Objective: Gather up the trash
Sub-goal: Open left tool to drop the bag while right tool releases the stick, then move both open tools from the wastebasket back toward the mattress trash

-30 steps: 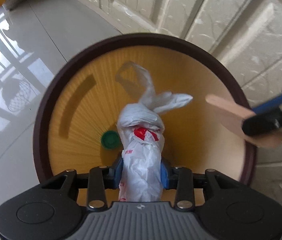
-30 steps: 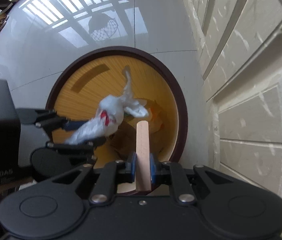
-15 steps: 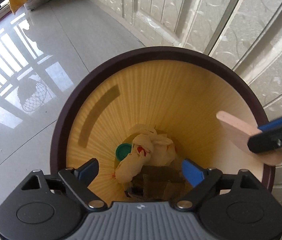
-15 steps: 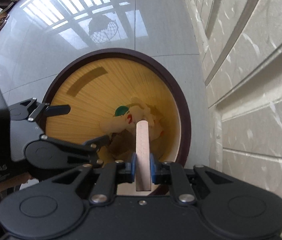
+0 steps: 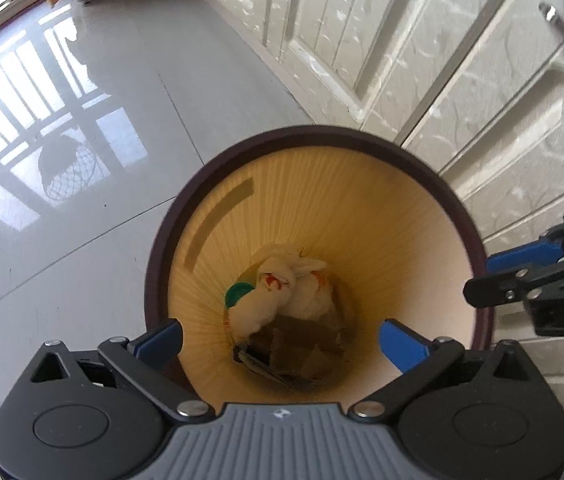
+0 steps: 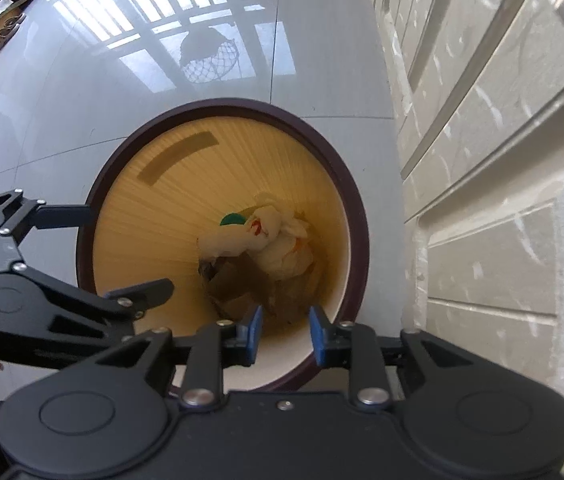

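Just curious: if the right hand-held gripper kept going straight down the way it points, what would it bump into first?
Probably the cardboard scraps at the bottom of the bin; depth is hard to judge.

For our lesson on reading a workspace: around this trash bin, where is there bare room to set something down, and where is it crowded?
Bare: the glossy floor beyond and left of the bin, out to the window reflection. Crowded: the bin's bottom, where the white bag, green cap and cardboard scraps pile up. Tight: the strip between the bin and cabinet doors.
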Action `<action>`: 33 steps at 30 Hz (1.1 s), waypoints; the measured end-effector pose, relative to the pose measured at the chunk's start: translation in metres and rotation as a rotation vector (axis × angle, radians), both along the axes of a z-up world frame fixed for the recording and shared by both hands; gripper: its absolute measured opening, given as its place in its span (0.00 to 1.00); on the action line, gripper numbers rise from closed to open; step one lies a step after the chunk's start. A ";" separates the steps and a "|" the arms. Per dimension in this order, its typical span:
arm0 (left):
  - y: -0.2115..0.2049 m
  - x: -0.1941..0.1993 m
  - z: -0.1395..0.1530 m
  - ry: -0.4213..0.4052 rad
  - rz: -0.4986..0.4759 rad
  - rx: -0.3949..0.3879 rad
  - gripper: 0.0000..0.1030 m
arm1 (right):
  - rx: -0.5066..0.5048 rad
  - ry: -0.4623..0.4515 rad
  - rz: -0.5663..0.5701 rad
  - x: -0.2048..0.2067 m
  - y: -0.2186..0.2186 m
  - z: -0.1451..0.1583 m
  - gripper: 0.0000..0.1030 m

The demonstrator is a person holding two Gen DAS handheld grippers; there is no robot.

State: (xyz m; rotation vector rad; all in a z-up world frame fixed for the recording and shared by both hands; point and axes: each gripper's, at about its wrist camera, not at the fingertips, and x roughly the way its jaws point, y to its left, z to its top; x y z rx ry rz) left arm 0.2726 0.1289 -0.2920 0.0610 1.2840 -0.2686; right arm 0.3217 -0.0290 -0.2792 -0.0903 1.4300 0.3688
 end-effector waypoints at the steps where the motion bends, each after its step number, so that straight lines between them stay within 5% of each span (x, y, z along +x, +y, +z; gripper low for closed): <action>1: 0.000 -0.001 0.003 0.004 0.012 -0.009 1.00 | -0.002 -0.007 -0.001 -0.001 -0.001 0.003 0.30; 20: 0.027 -0.044 0.096 -0.034 0.286 -0.018 1.00 | 0.033 -0.153 0.020 -0.032 -0.008 0.087 0.65; 33: 0.030 -0.082 0.146 -0.084 0.357 0.043 1.00 | 0.041 -0.252 -0.010 -0.071 -0.023 0.142 0.89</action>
